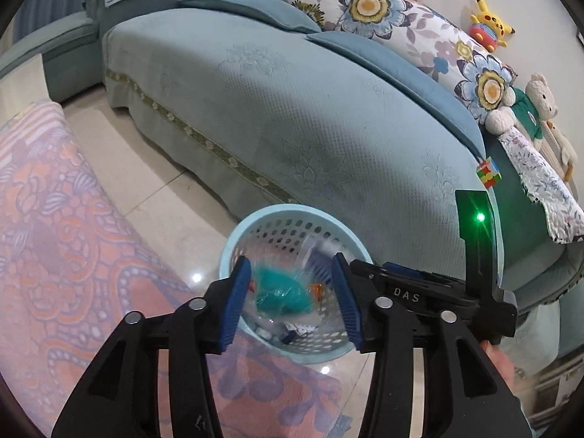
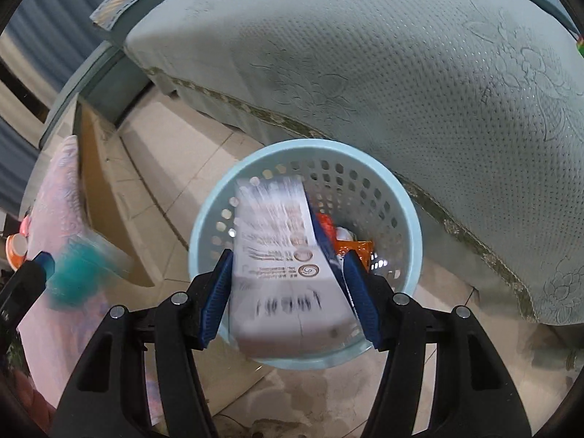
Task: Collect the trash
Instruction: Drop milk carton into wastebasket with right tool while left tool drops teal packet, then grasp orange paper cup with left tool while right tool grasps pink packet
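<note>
A light blue perforated trash basket point(image 1: 233, 241) stands on the tiled floor against the sofa; it also shows in the right wrist view point(image 2: 204, 219). My left gripper point(image 1: 290, 299) is open above its rim, and a blurred teal wrapper point(image 1: 281, 290) is between the pads without touching them. My right gripper point(image 2: 288, 292) is open over the basket, with a blurred white carton point(image 2: 281, 248) between its pads, seemingly dropping. Orange and white trash point(image 2: 350, 244) lies in the basket. The teal wrapper point(image 2: 76, 273) and the left gripper's tip point(image 2: 43, 261) show at the left in the right wrist view.
A teal sofa point(image 1: 292, 116) with floral cushions point(image 1: 365, 3) and plush toys point(image 1: 489, 22) fills the back. A Rubik's cube point(image 1: 488, 172) sits on its right end. A table with a pink patterned cloth point(image 1: 73, 219) is at the left. An orange cup point(image 2: 16, 250) stands on it.
</note>
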### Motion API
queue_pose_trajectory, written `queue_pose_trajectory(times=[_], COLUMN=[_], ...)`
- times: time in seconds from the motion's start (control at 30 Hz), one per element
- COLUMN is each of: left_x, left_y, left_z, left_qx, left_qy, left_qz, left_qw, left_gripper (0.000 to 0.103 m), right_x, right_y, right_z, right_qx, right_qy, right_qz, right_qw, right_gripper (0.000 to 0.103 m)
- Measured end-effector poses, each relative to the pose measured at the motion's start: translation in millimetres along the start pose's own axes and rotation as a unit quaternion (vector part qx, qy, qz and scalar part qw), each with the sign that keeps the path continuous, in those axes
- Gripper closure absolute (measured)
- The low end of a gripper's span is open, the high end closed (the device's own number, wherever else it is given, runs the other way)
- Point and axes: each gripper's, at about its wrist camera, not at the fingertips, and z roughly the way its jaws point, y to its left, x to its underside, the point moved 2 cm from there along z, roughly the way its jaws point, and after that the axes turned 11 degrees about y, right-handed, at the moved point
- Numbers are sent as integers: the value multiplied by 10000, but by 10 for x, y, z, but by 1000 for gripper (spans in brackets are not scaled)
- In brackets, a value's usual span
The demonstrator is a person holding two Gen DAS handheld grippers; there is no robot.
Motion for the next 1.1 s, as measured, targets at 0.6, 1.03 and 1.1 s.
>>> queue_pose_trajectory(times=[0.6,1.03,1.1], left_x=[227,248,171], left_y=[909,3168,3305], left_z=[-1134,-2093,-1999], left_qx=[-942,-2951,-3176], left_qy=[-810,-1848,-1687], left_qz=[-547,-2769,-2732], left_qw=[9907,8956,8922], left_gripper=[48,26,26], right_x=[233,285,283], right_y=[1488,3301,3335], right_z=[-640,-18,110], right_qx=[-917,-1266,-1189], right_qy=[-994,-1172,-1040], right_qz=[-1756,-3051,-3085], right_qw=[9751,9366,9380], right_gripper=[47,47,47])
